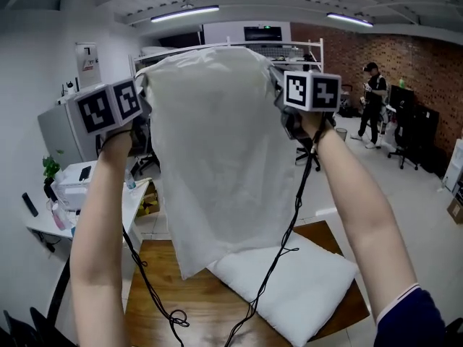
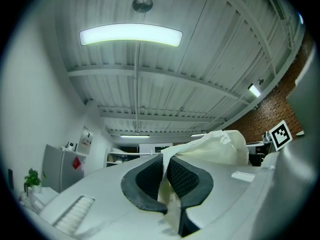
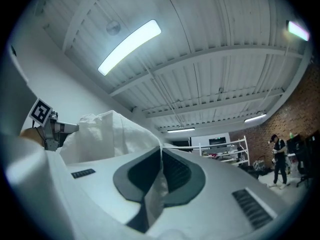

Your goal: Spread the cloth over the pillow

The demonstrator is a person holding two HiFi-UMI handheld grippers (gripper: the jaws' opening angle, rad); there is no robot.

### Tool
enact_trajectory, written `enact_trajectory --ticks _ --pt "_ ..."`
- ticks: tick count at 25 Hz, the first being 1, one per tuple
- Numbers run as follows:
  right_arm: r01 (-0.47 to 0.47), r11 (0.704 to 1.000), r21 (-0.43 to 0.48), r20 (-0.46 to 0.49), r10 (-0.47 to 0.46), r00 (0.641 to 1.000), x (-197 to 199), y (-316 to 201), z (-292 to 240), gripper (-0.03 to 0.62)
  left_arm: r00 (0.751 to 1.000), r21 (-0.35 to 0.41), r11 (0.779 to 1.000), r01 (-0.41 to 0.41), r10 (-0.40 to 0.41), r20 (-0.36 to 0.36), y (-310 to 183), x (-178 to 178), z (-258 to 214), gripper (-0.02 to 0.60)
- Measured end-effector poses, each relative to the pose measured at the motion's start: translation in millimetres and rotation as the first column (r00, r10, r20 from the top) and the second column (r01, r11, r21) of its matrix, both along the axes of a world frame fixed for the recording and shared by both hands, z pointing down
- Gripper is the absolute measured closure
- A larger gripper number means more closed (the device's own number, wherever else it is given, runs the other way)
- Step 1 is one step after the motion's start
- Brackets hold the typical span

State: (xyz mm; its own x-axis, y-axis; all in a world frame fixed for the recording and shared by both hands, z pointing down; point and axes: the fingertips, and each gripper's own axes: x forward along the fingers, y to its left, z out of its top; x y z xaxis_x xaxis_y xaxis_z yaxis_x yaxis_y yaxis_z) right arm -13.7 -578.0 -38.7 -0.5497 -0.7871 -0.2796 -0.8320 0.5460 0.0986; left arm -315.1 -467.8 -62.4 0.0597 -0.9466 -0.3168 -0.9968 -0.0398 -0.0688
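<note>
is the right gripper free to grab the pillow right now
Probably not: the right gripper is held high with its jaws shut on the cloth, and the pillow lies well below on the table.

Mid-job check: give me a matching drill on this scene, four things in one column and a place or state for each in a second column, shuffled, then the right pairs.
Things:
1 cloth
2 pillow
3 table
4 person

Places and states:
A brown wood, bearing the pillow
B standing far off in the background
C held up in the air by its top edge
D lying flat on the table

Pairs: 1-C, 2-D, 3-A, 4-B
</note>
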Motion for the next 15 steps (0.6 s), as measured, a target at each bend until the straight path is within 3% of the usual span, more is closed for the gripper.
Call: enact_trajectory --ticks 6,15 --pt "-0.032 0.999 0.000 -0.023 0.032 0.999 -33.5 -60.4 -2.4 0.572 1.000 -0.023 1.000 -0.005 0.005 -0.013 -57.0 -33.0 6.0 0.571" --pt "0.014 1.000 -0.008 0.000 -0.014 1.000 -88.1 -141.8 2.0 0.572 0.999 -0.043 0.998 0.044 -0.045 -0.024 -121.1 -80.5 10.7 0.571"
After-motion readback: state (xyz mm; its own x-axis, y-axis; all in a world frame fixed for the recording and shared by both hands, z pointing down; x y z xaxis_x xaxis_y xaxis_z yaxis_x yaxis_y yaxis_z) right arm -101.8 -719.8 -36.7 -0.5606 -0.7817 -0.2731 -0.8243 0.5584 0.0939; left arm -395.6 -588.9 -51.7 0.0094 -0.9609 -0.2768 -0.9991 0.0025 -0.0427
